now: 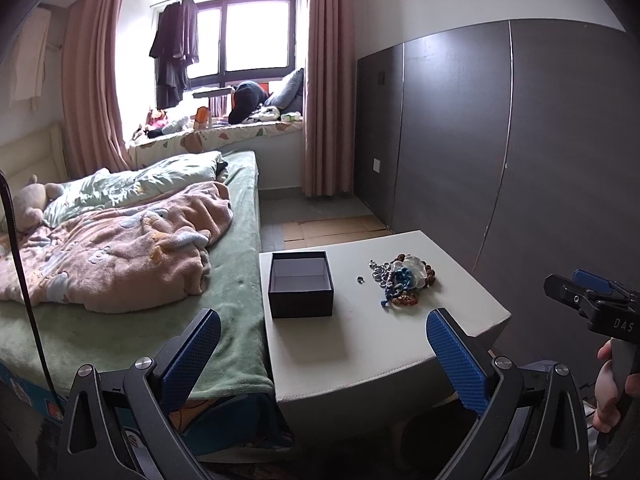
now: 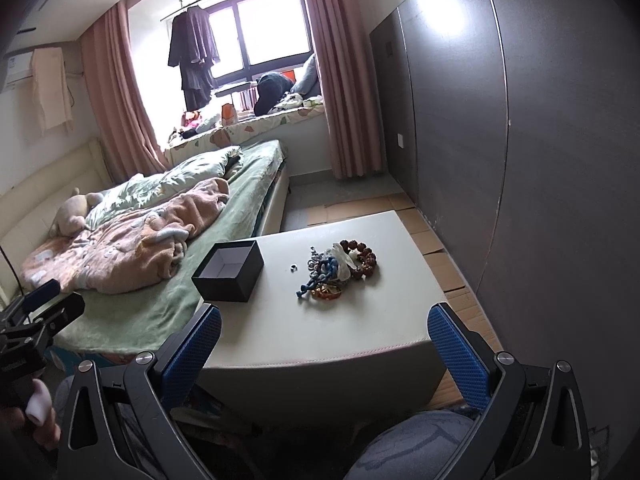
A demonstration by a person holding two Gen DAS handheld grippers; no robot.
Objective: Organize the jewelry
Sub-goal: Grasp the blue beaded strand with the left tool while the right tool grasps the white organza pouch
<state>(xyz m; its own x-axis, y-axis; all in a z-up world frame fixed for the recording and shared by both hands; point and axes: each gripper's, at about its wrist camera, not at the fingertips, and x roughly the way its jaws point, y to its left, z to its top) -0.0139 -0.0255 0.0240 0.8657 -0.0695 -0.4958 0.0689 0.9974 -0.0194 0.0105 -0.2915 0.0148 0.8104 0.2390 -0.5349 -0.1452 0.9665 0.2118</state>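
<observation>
An open black box [image 1: 301, 289] with a pale lining sits on the white table [image 1: 360, 344], and also shows in the right wrist view [image 2: 229, 270]. To its right lies a heap of jewelry [image 1: 402, 278]: bead bracelets, a blue cord, silver chain; it shows in the right wrist view too [image 2: 340, 270]. A small ring [image 1: 360, 279] lies between box and heap, also in the right wrist view [image 2: 294, 267]. My left gripper [image 1: 324, 354] is open and empty, back from the table's near edge. My right gripper [image 2: 324, 354] is open and empty, also short of the table.
A bed [image 1: 132, 248] with a pink blanket and green sheet butts against the table's left side. A dark panelled wall [image 1: 520, 140] runs along the right. Cardboard sheets [image 2: 436, 248] lie on the floor beyond the table.
</observation>
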